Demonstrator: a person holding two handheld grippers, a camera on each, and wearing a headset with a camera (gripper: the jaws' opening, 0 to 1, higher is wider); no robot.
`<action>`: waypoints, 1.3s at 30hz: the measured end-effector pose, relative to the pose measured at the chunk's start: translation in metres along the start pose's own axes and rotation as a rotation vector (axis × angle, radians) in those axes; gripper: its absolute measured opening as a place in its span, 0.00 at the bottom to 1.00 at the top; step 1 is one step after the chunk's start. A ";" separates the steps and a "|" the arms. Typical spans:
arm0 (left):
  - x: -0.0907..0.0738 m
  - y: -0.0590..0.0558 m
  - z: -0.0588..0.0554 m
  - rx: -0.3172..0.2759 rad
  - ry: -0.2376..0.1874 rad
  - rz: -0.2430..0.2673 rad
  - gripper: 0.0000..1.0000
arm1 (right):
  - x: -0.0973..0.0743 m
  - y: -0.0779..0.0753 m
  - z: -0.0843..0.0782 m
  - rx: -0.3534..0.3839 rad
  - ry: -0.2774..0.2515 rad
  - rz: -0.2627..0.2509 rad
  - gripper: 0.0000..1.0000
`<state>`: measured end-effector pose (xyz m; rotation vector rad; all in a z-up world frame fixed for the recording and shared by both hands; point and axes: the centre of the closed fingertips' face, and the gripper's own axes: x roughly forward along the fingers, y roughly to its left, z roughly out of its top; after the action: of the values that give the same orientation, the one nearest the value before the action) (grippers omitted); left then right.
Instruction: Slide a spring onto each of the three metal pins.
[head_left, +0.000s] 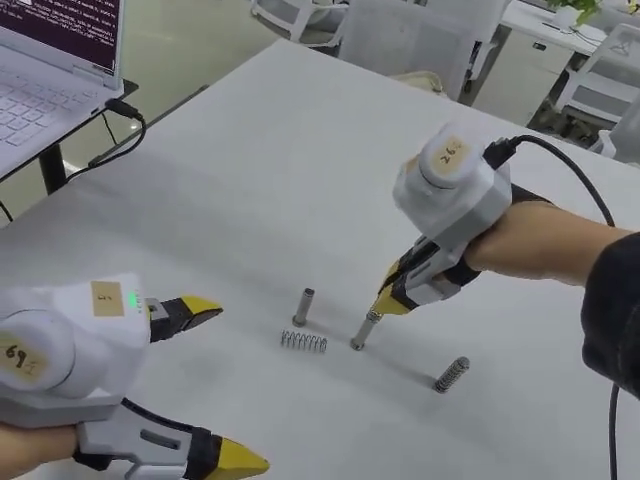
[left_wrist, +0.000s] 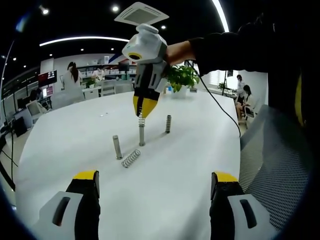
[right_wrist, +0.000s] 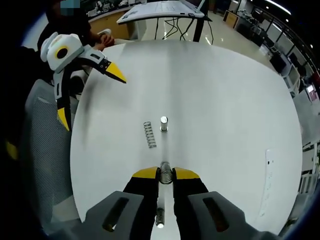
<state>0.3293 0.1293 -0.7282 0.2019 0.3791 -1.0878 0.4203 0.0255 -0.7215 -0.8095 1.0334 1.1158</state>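
Left gripper hung over the left end of the table's near edge, jaws wide apart with nothing in them. Further in from that edge a bare pin stood upright, a loose spring lying just in front of it. On the middle pin, the right gripper had its jaws pinched on a spring at the pin's top. Furthest right, the third pin already wore a coil.

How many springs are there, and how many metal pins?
Springs: 3 (loose spring, held spring, fitted spring)
Pins: 3 (bare pin, middle pin, one inside the fitted spring)
Total: 6
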 end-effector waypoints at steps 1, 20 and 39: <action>0.000 0.000 0.000 0.000 0.001 0.000 0.89 | 0.002 0.000 0.000 0.001 -0.001 0.002 0.08; 0.002 0.000 -0.004 -0.013 0.012 -0.004 0.88 | 0.025 0.002 -0.009 0.011 0.014 0.009 0.08; 0.004 0.001 -0.007 -0.021 0.019 -0.009 0.87 | 0.046 -0.002 -0.018 0.021 0.028 0.011 0.08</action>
<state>0.3300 0.1288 -0.7358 0.1917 0.4085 -1.0913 0.4225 0.0230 -0.7712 -0.8053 1.0721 1.1040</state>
